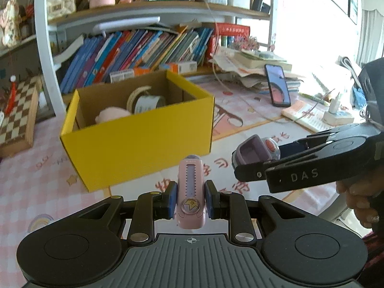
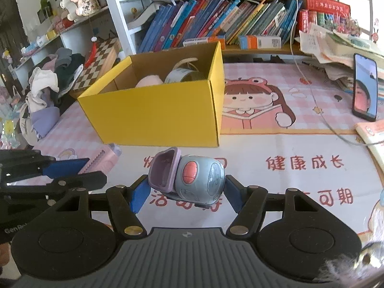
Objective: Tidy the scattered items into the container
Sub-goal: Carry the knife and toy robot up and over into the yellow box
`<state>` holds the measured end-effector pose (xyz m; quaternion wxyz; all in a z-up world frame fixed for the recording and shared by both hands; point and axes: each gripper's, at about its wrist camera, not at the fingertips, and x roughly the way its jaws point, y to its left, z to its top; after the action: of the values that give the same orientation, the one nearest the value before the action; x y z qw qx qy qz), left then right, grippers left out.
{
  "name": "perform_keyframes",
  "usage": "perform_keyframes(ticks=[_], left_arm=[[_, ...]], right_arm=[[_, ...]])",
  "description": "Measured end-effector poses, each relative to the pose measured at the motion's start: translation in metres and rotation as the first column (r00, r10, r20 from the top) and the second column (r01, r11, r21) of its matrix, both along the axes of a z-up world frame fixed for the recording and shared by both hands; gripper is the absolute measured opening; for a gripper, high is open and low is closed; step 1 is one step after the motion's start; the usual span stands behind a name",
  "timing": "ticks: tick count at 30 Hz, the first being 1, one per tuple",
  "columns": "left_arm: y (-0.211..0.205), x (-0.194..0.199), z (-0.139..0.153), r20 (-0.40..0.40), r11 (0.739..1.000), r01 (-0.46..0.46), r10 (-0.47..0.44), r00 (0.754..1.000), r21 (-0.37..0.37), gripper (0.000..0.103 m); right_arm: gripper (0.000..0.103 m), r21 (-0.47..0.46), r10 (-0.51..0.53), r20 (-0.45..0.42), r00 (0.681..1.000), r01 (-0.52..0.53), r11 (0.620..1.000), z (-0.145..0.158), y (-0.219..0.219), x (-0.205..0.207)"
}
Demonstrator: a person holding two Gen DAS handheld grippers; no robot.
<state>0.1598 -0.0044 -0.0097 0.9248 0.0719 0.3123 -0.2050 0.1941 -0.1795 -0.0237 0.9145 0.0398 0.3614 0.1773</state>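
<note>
My left gripper [image 1: 190, 200] is shut on a pink utility knife [image 1: 191, 192], held above the mat in front of the yellow box [image 1: 134, 139]. In the right wrist view my right gripper [image 2: 186, 193] is shut on a grey-blue toy [image 2: 192, 176] with a purple cup end and a pink button. That toy [image 1: 254, 152] and the right gripper also show at the right of the left wrist view. The yellow box [image 2: 158, 112] stands open and holds a pink soft thing [image 2: 148, 81] and tape rolls [image 2: 184, 75].
A phone [image 2: 364, 87] leans against stacked books and papers at the right, with a white cable [image 2: 319, 100] trailing over the mat. Leaning books [image 2: 216, 24] fill the shelf behind the box. A checkered board [image 1: 16, 117] sits left, with a pile of clothes [image 2: 45, 91] beyond it.
</note>
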Motion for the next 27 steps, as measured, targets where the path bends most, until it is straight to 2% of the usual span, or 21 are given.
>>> perform_keyframes(ticks=[7, 19, 27], left_arm=[[0.006, 0.011, 0.022, 0.057, 0.999, -0.019, 0.021, 0.998, -0.035, 0.023], [0.020, 0.043, 0.056, 0.156, 0.996, -0.038, 0.051, 0.986, -0.080, 0.023], [0.028, 0.072, 0.061, 0.186, 0.996, -0.030, 0.045, 0.982, -0.079, 0.023]], right_arm=[[0.064, -0.002, -0.011, 0.048, 0.999, 0.011, 1.000, 0.012, -0.009, -0.001], [0.064, -0.003, -0.014, 0.144, 0.989, 0.014, 1.000, 0.047, -0.010, 0.024], [0.064, -0.001, 0.000, 0.183, 0.983, 0.000, 1.000, 0.063, 0.002, 0.051]])
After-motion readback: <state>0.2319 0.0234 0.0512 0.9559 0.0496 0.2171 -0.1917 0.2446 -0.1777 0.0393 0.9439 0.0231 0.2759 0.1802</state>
